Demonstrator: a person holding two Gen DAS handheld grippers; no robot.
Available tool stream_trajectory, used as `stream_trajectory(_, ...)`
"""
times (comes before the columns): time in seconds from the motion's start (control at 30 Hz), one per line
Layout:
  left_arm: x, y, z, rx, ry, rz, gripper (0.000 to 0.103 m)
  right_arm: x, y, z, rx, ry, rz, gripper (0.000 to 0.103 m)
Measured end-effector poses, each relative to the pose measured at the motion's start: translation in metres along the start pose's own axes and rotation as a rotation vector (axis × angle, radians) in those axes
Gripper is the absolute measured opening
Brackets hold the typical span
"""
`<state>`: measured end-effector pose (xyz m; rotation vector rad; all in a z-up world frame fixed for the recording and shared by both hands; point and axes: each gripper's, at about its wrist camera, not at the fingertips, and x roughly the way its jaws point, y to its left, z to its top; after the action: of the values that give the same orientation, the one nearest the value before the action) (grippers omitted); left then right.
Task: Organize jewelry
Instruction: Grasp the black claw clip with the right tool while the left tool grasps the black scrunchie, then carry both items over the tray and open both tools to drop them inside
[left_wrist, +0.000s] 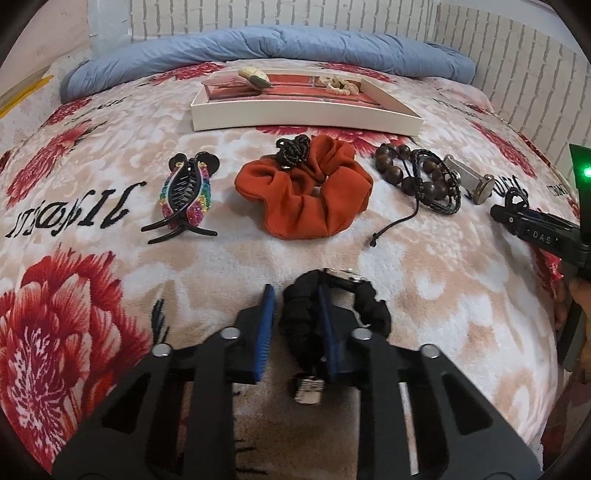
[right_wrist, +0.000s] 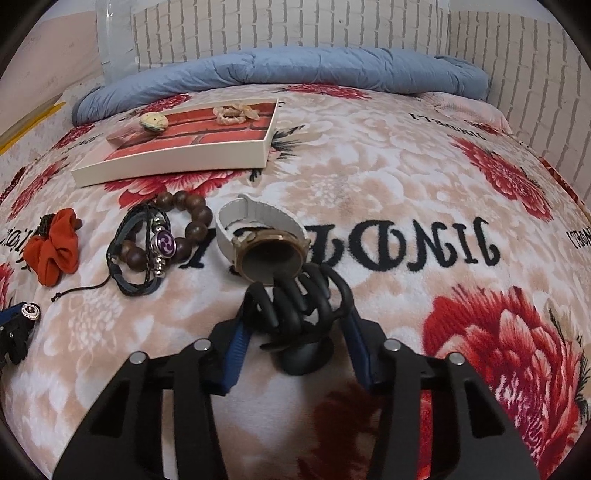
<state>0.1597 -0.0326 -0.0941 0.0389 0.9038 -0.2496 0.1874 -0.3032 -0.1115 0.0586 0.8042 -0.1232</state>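
My left gripper (left_wrist: 295, 295) is closed on the band of a black scrunchie watch (left_wrist: 334, 304), held just above the bed. My right gripper (right_wrist: 297, 317) is shut on a black claw hair clip (right_wrist: 299, 310), near a white-strap watch (right_wrist: 264, 236). A white tray (left_wrist: 306, 114) with a red brick-pattern lining holds a cream hair clip (left_wrist: 255, 77) and a cream scrunchie (left_wrist: 338, 85). On the blanket lie a rainbow beaded clip (left_wrist: 186, 197), an orange scrunchie (left_wrist: 306, 195) with a dark hair tie (left_wrist: 293, 147), and wooden bead and black cord bracelets (left_wrist: 421, 177).
A floral blanket (left_wrist: 443, 295) covers the bed. A rolled blue quilt (left_wrist: 266, 48) lies along the far edge by a white brick wall (right_wrist: 295, 29). The tray also shows in the right wrist view (right_wrist: 177, 158), far left of my right gripper.
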Motion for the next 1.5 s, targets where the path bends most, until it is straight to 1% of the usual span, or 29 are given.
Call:
stream_trajectory(0.13,-0.001,-0.002,-0.001,0.008,-0.005,-0.001,0.015,0.0,0.0,0.0,-0.001,-0.001,0.0,0.047)
stream_trajectory(0.3,-0.002,-0.003,-0.001,0.01,-0.006,-0.004,0.013,-0.001,0.0,0.0,0.002,-0.005,0.0,0.047)
stream_trajectory(0.57,-0.006,0.001,0.001,-0.004,-0.009,-0.023,0.011,-0.006,-0.001,0.002,0.001,-0.017,-0.002,0.047)
stream_trajectory(0.63,-0.008,0.002,0.003,-0.006,-0.015,-0.024,0.011,-0.008,-0.003,0.004,0.009,-0.022,0.0,0.045)
stream_trajectory(0.67,-0.009,0.002,0.004,-0.007,-0.019,-0.026,0.011,-0.009,-0.003,0.005,0.013,-0.024,0.001,0.043)
stream_trajectory(0.97,-0.018,0.008,0.021,-0.014,-0.055,-0.042,0.011,-0.01,-0.002,0.015,0.018,-0.041,0.002,0.043)
stream_trajectory(1.1,-0.025,0.011,0.037,-0.016,-0.088,-0.045,0.011,-0.017,0.002,0.027,0.017,-0.064,0.01,0.043)
stream_trajectory(1.23,-0.027,0.013,0.06,-0.011,-0.12,-0.046,0.011,-0.02,0.012,0.048,-0.005,-0.094,0.02,0.043)
stream_trajectory(1.37,-0.029,0.016,0.088,0.007,-0.168,-0.024,0.011,-0.015,0.026,0.07,-0.026,-0.113,0.036,0.043)
stream_trajectory(1.5,-0.023,0.025,0.124,-0.005,-0.197,-0.014,0.011,-0.01,0.044,0.093,-0.037,-0.134,0.059,0.043)
